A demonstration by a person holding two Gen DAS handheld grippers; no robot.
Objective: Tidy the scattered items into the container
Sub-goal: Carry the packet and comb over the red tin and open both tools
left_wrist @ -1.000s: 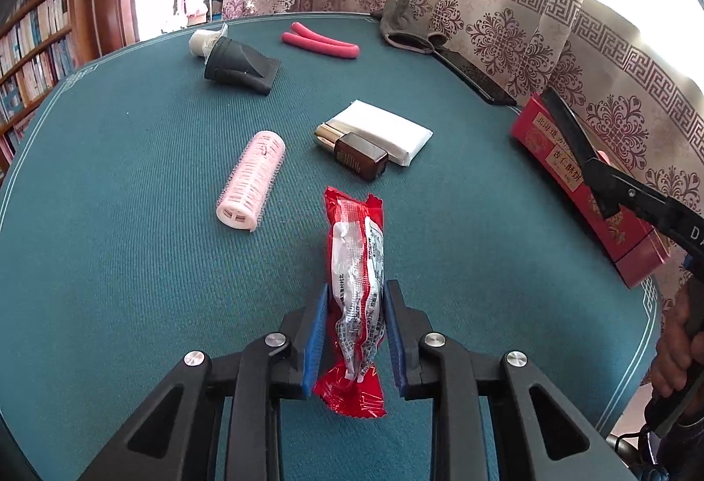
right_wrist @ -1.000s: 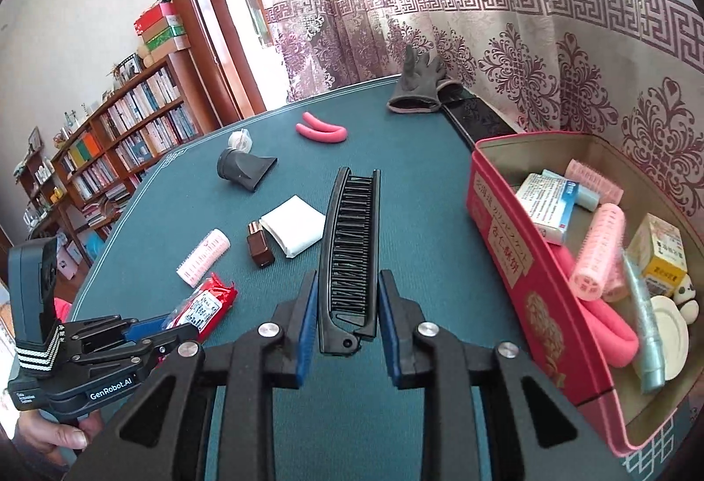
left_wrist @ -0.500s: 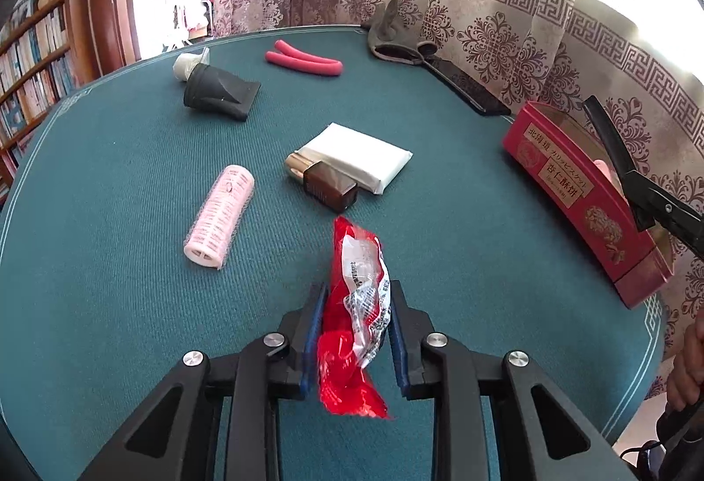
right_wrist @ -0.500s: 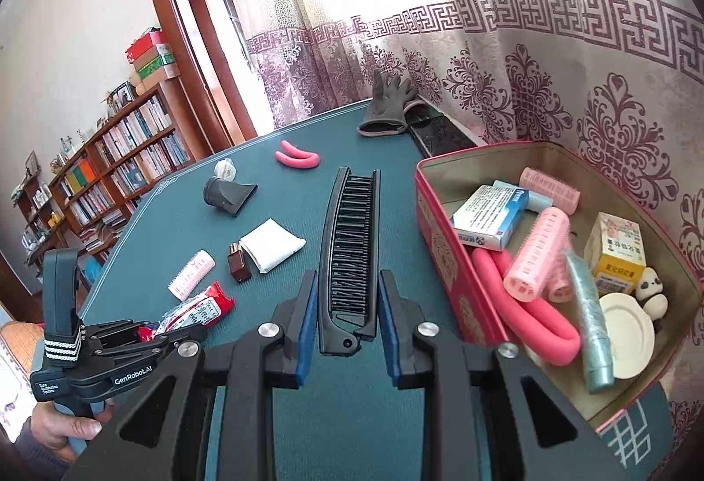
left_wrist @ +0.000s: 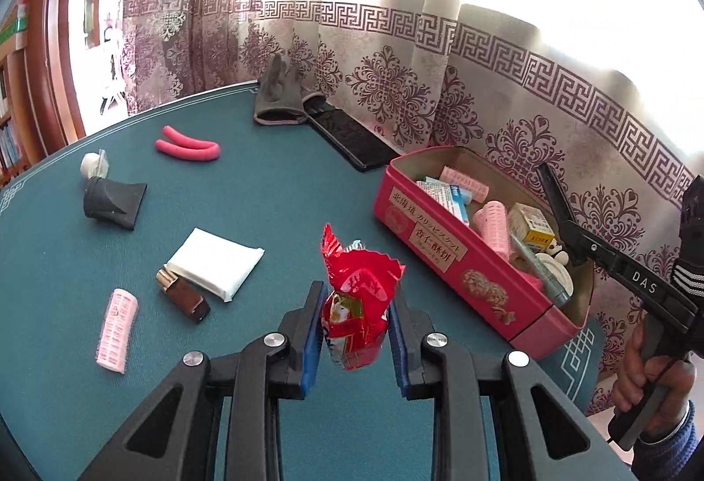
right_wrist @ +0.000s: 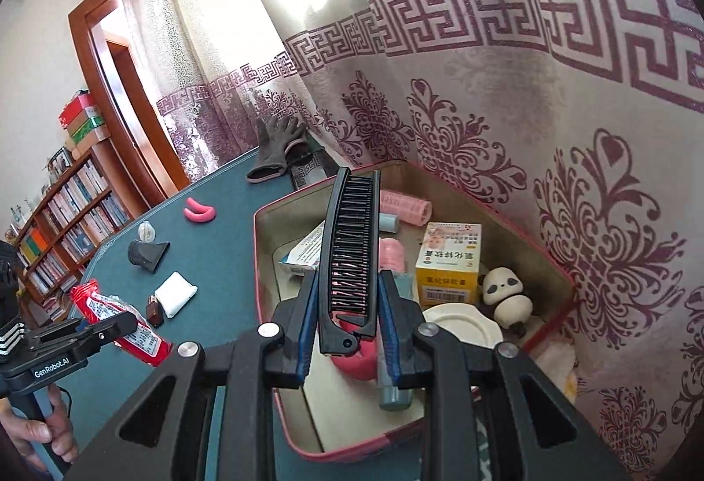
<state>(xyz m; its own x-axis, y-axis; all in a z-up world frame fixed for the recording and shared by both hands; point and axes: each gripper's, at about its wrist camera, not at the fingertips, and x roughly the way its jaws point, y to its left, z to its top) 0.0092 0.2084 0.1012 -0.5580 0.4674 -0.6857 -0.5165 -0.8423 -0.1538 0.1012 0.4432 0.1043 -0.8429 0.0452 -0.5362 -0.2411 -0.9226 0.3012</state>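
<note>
My left gripper (left_wrist: 354, 320) is shut on a red snack packet (left_wrist: 357, 296), held in the air above the green table, left of the red tin box (left_wrist: 457, 256). In the right wrist view the same packet (right_wrist: 121, 324) shows in that gripper at the lower left. My right gripper (right_wrist: 350, 305) is shut on a black folding comb (right_wrist: 352, 256), which hangs over the open tin box (right_wrist: 264, 261). The box holds pink rollers, a yellow carton, a panda figure, a white dish and a tube. The comb (left_wrist: 559, 203) also shows above the box in the left wrist view.
Loose on the table lie a pink roller (left_wrist: 116, 329), a brown bottle (left_wrist: 182, 296), a white pack (left_wrist: 215, 263), a black nozzle (left_wrist: 112, 201), a white cap (left_wrist: 90, 164), a pink curved piece (left_wrist: 187, 148), a grey glove (left_wrist: 279, 98) and a black phone (left_wrist: 352, 140). Curtains hang close behind the box.
The left gripper lifted the packet off the table and carried it toward the box. The right gripper carried the comb from beside the box to over its inside.
</note>
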